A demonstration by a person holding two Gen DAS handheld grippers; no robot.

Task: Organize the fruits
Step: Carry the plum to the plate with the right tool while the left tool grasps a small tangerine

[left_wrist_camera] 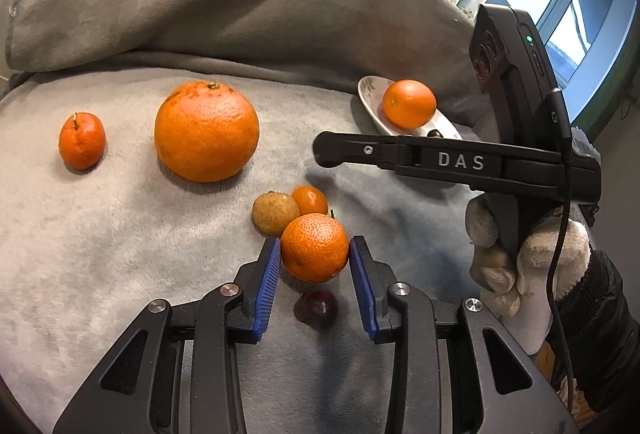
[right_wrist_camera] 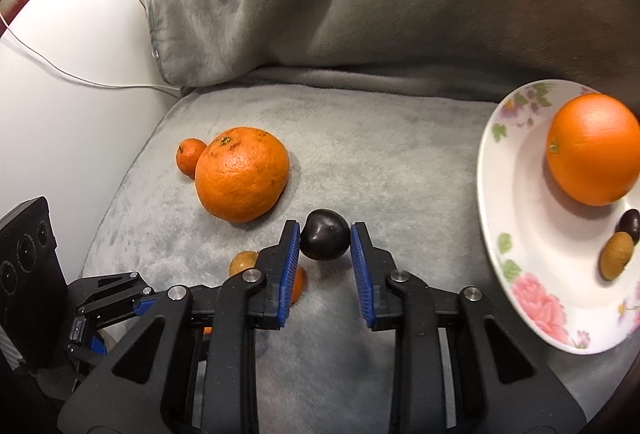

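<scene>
The round, dark purple plum (right_wrist_camera: pixel 325 240), with no clear long axis, sits clamped between the right gripper (right_wrist_camera: pixel 325 240) pads. The left gripper (left_wrist_camera: pixel 314 248) clamps a small round orange mandarin (left_wrist_camera: pixel 314 248). Right of the right gripper lies a white floral plate (right_wrist_camera: pixel 504 170); open grey plush blanket (right_wrist_camera: pixel 380 138) lies ahead.
</scene>
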